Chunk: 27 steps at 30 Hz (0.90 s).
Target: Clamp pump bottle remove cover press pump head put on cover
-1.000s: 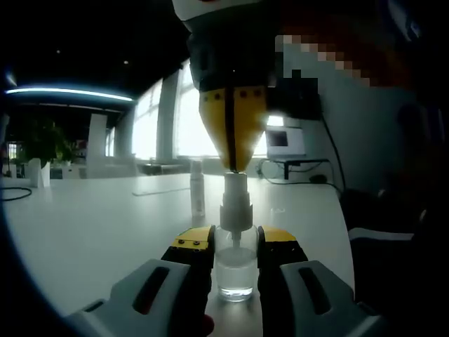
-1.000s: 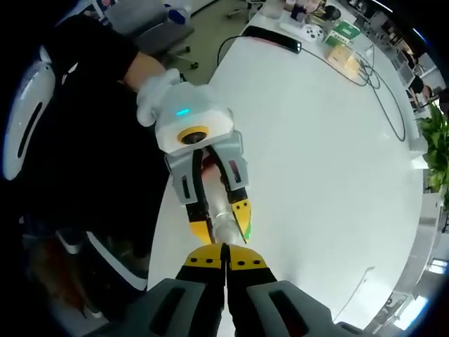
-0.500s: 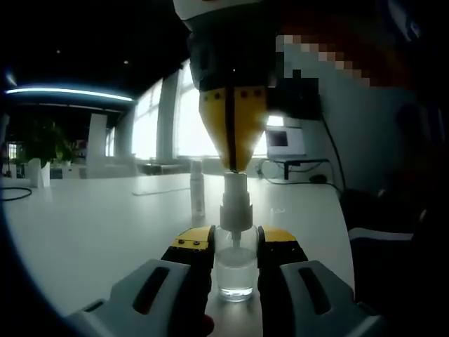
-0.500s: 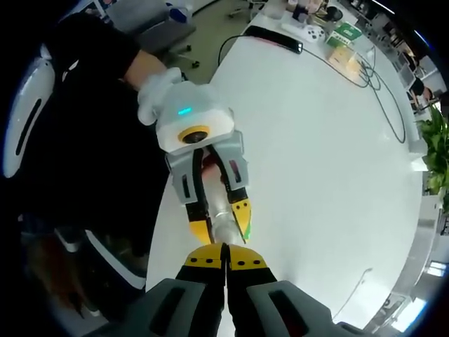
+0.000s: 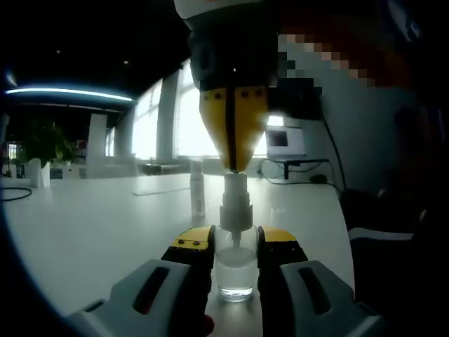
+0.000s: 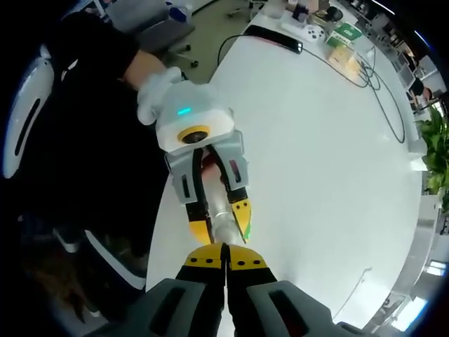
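1 pump bottle (image 5: 235,263) pinched by left gripper (image 5: 233,253), right gripper (image 5: 231,165) pressed together on pump head (image 5: 235,186), 1 cover (image 5: 197,184) behind

- One pump bottle (image 5: 234,263), clear, standing near on the table between the jaws of the left gripper.
- One cover (image 5: 197,186), a slim clear tube standing further off on the table, left of the bottle.
- Two grippers: the left gripper (image 5: 234,247) and the right gripper (image 5: 231,166), its tips above the pump head.
- One white table (image 6: 330,161).
- Two potted plants: one at the far left (image 5: 43,144), one at the table's right edge (image 6: 436,151).
- One monitor (image 5: 284,139), far right.
- One green box (image 6: 344,34) at the table's far end.
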Available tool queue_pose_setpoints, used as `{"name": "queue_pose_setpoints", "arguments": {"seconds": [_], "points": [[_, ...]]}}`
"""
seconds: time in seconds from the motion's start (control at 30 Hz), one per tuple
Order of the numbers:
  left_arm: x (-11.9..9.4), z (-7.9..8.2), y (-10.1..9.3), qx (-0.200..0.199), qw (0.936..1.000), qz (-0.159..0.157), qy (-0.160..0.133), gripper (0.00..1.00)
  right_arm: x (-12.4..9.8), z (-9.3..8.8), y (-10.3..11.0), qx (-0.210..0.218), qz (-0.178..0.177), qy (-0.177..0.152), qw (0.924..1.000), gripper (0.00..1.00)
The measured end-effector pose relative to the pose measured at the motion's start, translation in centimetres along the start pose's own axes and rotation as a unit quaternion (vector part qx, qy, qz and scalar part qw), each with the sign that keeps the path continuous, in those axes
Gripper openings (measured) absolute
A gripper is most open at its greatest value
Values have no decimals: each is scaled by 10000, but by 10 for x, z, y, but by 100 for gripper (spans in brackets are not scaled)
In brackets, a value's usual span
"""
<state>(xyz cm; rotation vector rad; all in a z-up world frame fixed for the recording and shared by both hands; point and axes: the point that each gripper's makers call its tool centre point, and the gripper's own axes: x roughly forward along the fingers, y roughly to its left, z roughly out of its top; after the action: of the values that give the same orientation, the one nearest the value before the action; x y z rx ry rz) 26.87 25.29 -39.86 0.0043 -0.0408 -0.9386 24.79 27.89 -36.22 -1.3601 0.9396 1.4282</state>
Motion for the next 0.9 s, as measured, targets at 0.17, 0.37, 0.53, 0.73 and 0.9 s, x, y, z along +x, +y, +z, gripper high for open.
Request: {"name": "queue_pose_setpoints", "arguments": {"seconds": [0.17,0.37,0.53,0.73,0.9], "points": [[-1,0,-2,-5,10000,1,1,15,4,0,0,36,-15,13,10000,0],[-1,1,0,-4,10000,8,3,15,7,0,1,10,-52,72,10000,0],[0,1,-1,-4,10000,2,1,15,4,-1,2,-122,-164,1,9998,0],[0,1,0,5,10000,3,-2,15,-2,-2,0,59,-138,-245,9996,0],[0,2,-1,3,10000,5,-3,15,-2,-1,-1,157,-120,-338,9992,0]]}}
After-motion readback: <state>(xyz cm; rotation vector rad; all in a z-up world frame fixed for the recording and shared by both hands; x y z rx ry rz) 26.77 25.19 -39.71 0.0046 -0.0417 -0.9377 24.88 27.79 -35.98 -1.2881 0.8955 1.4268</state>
